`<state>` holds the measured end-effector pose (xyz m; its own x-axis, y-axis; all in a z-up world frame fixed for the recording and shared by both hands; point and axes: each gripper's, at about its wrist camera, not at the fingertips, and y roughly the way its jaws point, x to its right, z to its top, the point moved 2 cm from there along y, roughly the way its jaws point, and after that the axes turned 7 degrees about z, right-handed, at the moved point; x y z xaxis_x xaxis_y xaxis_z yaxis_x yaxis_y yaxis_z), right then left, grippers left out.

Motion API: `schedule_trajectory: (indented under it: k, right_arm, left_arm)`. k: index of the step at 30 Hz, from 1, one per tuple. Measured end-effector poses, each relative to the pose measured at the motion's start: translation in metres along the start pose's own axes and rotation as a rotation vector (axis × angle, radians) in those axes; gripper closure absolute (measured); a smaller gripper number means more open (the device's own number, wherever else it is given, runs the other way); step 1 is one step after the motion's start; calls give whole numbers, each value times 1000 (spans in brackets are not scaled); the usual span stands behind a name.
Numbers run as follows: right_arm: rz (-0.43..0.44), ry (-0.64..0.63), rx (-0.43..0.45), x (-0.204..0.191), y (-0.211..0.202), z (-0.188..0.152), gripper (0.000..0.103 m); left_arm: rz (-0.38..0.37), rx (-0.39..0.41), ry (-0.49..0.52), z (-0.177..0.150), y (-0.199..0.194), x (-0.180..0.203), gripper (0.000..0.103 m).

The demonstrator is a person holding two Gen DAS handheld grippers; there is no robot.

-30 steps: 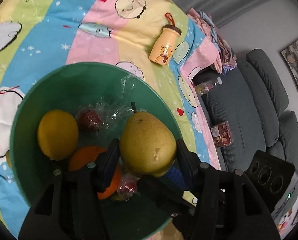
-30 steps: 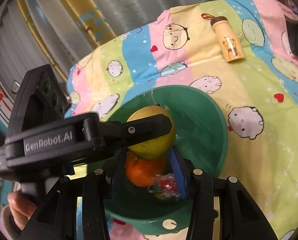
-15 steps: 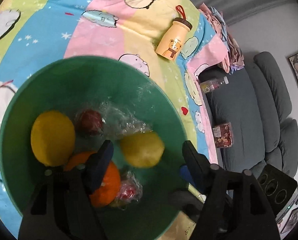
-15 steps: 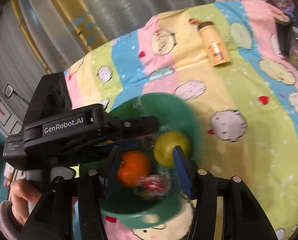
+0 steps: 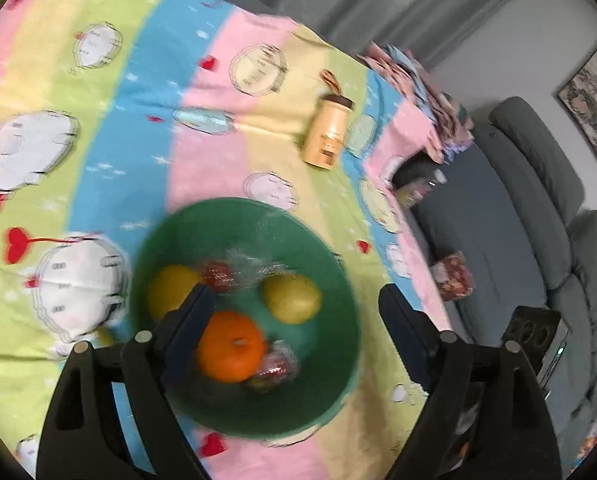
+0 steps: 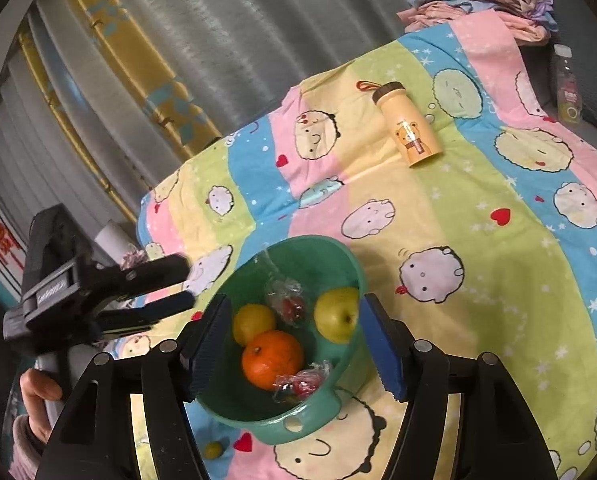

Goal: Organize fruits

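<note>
A green bowl (image 5: 226,224) sits on the cartoon-print cloth. In it lie a pear (image 5: 292,298), a lemon (image 5: 170,290), an orange (image 5: 232,346) and two plastic-wrapped red fruits (image 5: 218,274). My left gripper (image 5: 294,294) hangs above the bowl; its jaws are opening and grip nothing. In the right wrist view the bowl (image 6: 258,420) holds the pear (image 6: 336,314), lemon (image 6: 254,322) and orange (image 6: 272,358). My right gripper (image 6: 297,304) hovers over it, jaws opening and empty. The left gripper (image 6: 189,282) shows left of the bowl, held by a hand (image 6: 38,392).
A cream bear-print bottle (image 6: 408,128) lies on the cloth beyond the bowl. One small yellow-green fruit (image 6: 213,449) rests on the cloth by the bowl's near side. A grey sofa (image 5: 538,200) stands to the right, with folded clothes (image 6: 486,4) at the cloth's far corner.
The left gripper let go of the pear, which now lies in the bowl. Both grippers have spread wider and drawn up and back from the bowl.
</note>
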<state>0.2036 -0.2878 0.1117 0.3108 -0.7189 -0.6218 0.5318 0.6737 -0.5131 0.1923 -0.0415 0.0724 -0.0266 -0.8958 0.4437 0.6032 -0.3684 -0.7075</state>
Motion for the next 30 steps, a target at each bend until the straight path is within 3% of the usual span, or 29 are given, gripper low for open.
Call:
schedule_trajectory:
  k: [3,7,12,18,22,24,26,30]
  right_arm:
    - [9,-20,-9,-7,1,-3,34]
    - [13,-70,-22,-24,3,-8,32]
    - [33,-147,-57,-49,11,-21,32]
    - [59,-238,-113,-76,23,-43,32]
    - [147,-273,-185,-95,34,-64,32]
    - [197,-280,-212,-103,37,-76,32]
    - [227,-278,-238,-108,41,-88,32]
    - [201,-310,-302,-114,58,-111,32]
  left_arm:
    - [85,34,-19,-11,-18,-23,17]
    - [166,50,-75,-31,-34,-57,8]
    - [234,63,-132,-59,-52,-93,8]
    - [231,112,-138,-90,-67,-114,7]
    - [224,163,-142,-114,-76,-134,1]
    - [220,126,-161,-113,-72,-141,1]
    - [220,147,-160,-113,-76,-144,1]
    - [265,159,-151,-114,-77,-146,1]
